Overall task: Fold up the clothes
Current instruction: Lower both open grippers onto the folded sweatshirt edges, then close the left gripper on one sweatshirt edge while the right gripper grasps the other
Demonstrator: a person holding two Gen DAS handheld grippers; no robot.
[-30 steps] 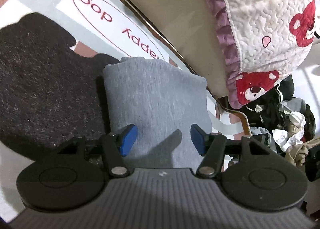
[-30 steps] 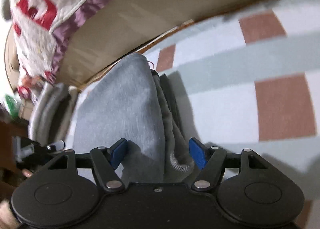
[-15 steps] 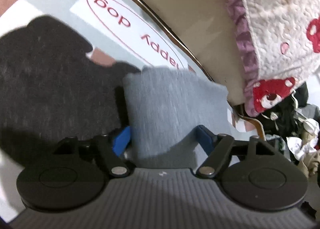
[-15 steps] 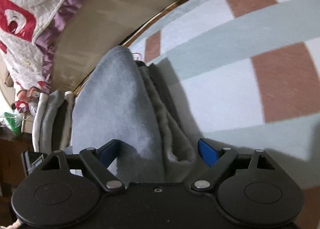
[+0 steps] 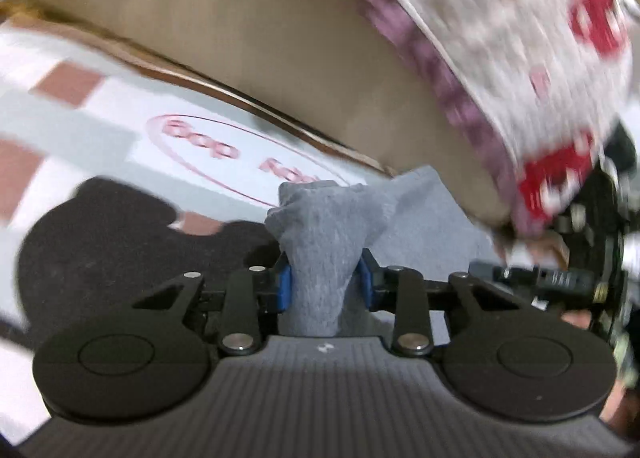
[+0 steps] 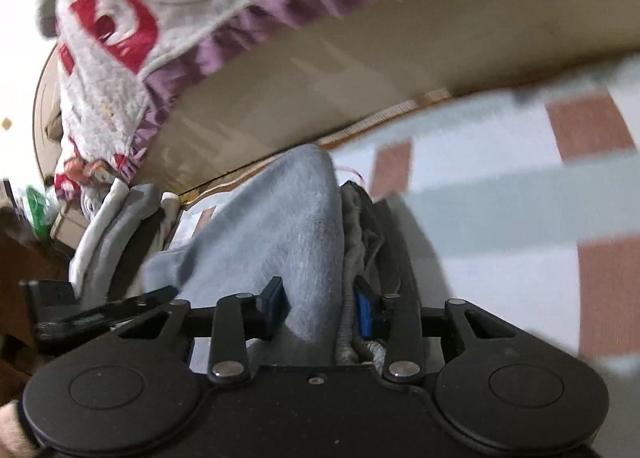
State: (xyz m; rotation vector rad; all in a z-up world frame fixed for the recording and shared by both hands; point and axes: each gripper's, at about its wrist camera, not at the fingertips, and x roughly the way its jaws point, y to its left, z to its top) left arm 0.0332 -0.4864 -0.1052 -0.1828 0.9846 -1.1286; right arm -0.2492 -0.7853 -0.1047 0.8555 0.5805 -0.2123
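left hand-held gripper [image 5: 325, 285] was closing, pinching a bunched edge of the grey sweatshirt [image 5: 328, 234] | sweatshirt lay folded on the checked bedspread [image 6: 500, 194] beside a black garment [image 5: 120, 250] | right hand-held gripper [image 6: 320, 308] was closing on its thick folded edge | advice: lift both ends level so layers stayed aligned

Motion blur smears the quilt [image 5: 520, 38] and the red lettering [image 5: 240, 158] on the mat; clutter [image 6: 44, 214] at the frame edge is unidentifiable.
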